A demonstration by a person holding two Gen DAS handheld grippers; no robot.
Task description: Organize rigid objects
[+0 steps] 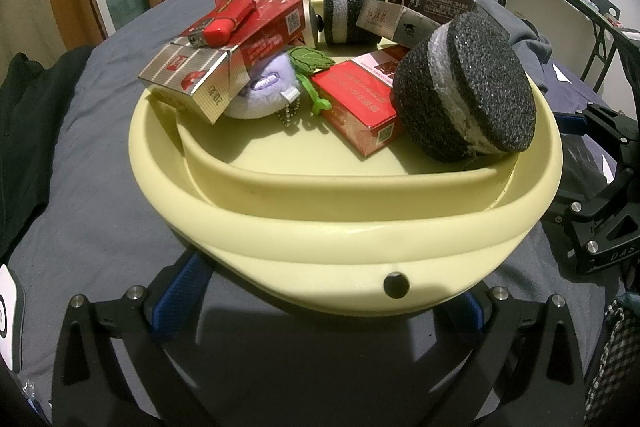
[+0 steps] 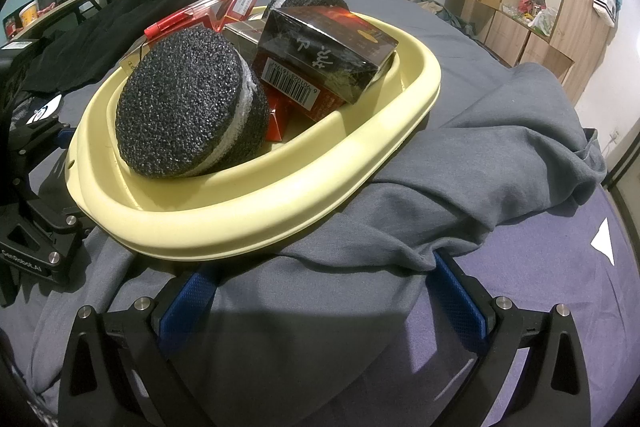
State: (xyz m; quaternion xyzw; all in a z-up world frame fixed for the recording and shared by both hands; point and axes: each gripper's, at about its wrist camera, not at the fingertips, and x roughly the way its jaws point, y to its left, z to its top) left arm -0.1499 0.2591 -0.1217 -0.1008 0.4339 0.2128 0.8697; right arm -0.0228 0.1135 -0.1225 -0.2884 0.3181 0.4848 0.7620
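Left wrist view: the left claw (image 1: 320,301) is spread wide, pinching nothing, its blue pads (image 1: 182,301) either side of the near rim of the yellow tray (image 1: 320,239), whether touching I can't tell. That tray sits on the grey-sheeted bed (image 1: 100,147). Piled inside: a black foam disc (image 1: 466,87) leaning on the tray's right wall, a second foam disc (image 1: 352,7) at the back, red cigarette boxes (image 1: 356,103), a red lighter (image 1: 228,21) on top of the left stack, and a purple plush keychain (image 1: 260,87) beneath. Right wrist view: the right claw (image 2: 324,301) is also spread, holding nothing, hovering over rumpled grey cloth (image 2: 480,147) beside the tray's rim; a dark box (image 2: 328,51) lies tilted on top.
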